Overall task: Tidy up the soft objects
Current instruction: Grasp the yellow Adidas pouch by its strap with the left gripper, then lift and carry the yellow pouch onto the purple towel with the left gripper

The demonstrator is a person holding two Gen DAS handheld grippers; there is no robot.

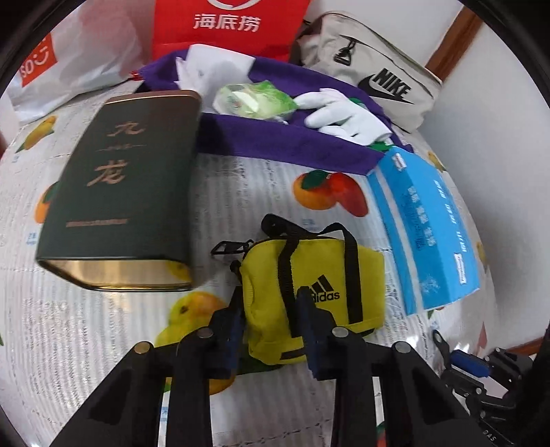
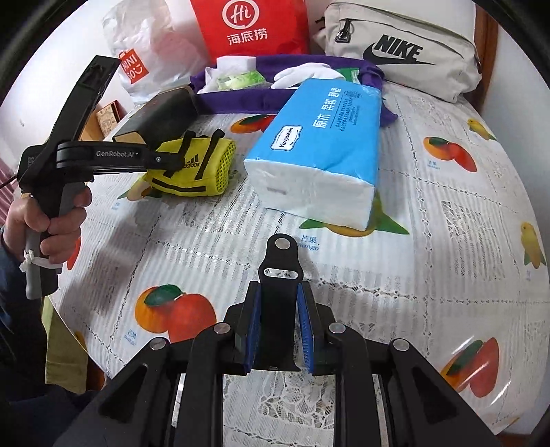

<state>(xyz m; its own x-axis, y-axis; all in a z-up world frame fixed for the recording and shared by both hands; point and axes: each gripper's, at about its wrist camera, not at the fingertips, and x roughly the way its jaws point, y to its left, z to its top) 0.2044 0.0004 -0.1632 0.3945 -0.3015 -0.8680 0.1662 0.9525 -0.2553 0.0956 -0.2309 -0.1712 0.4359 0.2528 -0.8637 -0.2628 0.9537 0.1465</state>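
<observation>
Left tool point(image 1: 271, 323) clamped on yellow pouch point(image 1: 309, 295) on bench point(image 1: 261, 192); right tool point(image 2: 278, 330) gripping black holder point(image 2: 280, 275).

Beside your work lay a dark green tin point(image 1: 117, 192) on the fruit-printed tablecloth point(image 2: 429, 240), and behind stood a red bag point(image 2: 254, 31) beside a white plastic bag point(image 2: 144, 51).

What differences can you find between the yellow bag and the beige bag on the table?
The yellow bag is small and bright, with black handles; the beige bag is larger and pale, with a zip. The yellow bag lies near the table's middle, gripped by the left gripper; the beige bag rests untouched at the far edge. Both carry black sports logos.
</observation>
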